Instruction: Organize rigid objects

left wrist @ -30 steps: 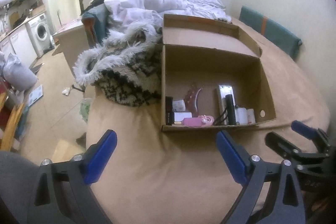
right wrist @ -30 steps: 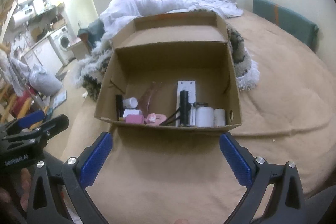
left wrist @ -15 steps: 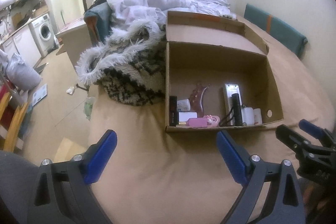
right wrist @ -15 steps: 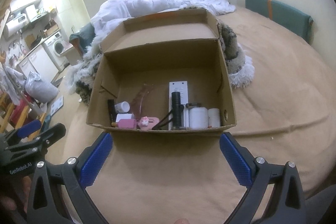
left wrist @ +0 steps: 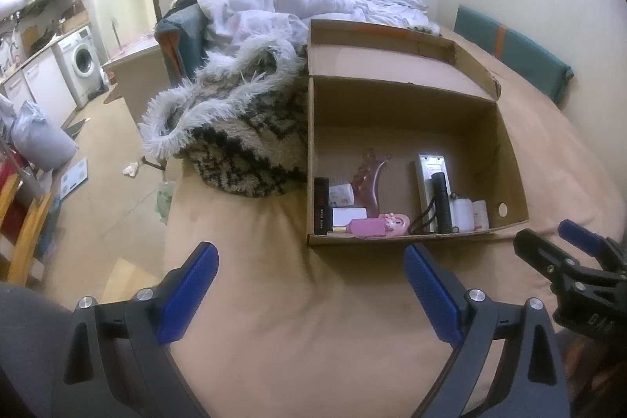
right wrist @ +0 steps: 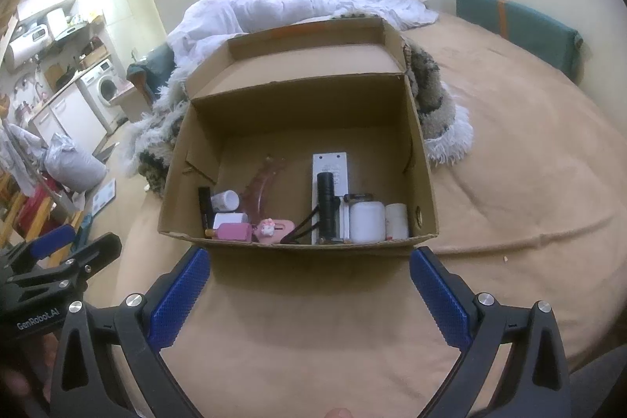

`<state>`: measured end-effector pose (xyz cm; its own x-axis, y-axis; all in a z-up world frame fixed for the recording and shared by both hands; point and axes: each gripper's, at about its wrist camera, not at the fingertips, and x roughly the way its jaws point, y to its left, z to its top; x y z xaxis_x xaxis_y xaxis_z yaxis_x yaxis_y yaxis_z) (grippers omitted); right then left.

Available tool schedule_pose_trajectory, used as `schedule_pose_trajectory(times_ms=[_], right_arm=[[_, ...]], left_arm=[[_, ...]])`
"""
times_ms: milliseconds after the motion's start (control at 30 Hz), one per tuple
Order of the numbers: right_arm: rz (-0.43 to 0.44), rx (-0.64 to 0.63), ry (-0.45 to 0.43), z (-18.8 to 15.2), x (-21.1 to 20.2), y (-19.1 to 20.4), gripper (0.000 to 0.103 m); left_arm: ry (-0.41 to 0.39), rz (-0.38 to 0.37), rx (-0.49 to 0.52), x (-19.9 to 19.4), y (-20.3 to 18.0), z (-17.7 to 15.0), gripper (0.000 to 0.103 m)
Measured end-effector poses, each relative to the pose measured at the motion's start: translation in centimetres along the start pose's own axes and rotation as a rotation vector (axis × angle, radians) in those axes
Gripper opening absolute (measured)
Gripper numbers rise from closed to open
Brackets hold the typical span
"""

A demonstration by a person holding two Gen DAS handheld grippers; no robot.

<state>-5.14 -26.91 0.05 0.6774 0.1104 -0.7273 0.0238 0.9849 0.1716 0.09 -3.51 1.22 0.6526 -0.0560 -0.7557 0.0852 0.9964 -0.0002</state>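
Open cardboard box (right wrist: 298,128) on bed (right wrist: 509,183), small hard light items along near wall, slick black flashlight (right wrist: 327,204) best pinched mid-barrel; left gripper (left wrist: 309,294) and right gripper (right wrist: 309,294) jaws spread, empty.

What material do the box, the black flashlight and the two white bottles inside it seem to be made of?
The box looks like corrugated cardboard: matte brown, with folded flaps and ragged edges. The black flashlight seems to be metal or hard plastic with a dull, dark finish; the picture cannot settle which. The two white bottles look like smooth, opaque plastic with a slight sheen.
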Motion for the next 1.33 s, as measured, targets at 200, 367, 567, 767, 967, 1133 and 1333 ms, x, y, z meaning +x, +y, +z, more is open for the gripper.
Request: schedule_pose_trajectory(times_ms=[200,367,567,767,967,1133,1333], right_arm=[[-0.001,0.002,0.001,-0.05,0.08,-0.04,0.103],[-0.001,0.003,0.001,-0.04,0.09,-0.04,0.103],[-0.001,0.003,0.002,-0.06,0.13,-0.02,0.103],[-0.002,0.004,0.001,-0.1,0.09,0.04,0.103],[-0.001,0.005,0.001,-0.1,0.09,0.05,0.103],[-0.001,0.005,0.001,-0.11,0.09,0.07,0.103],[0.0,0.007,0.001,-0.11,0.09,0.07,0.103]], left_arm=[[0.003,0.005,-0.005,0.13,-0.02,0.0,0.095],[0.006,0.006,-0.003,0.16,-0.02,0.04,0.095],[0.005,0.005,-0.005,0.11,-0.02,0.0,0.095],[0.005,0.006,-0.005,0.11,-0.06,0.02,0.095],[0.005,0.006,-0.005,0.11,-0.06,0.02,0.095],[0.005,0.006,-0.006,0.12,-0.07,0.02,0.095],[0.0,0.011,0.0,0.2,-0.23,-0.11,0.095]])
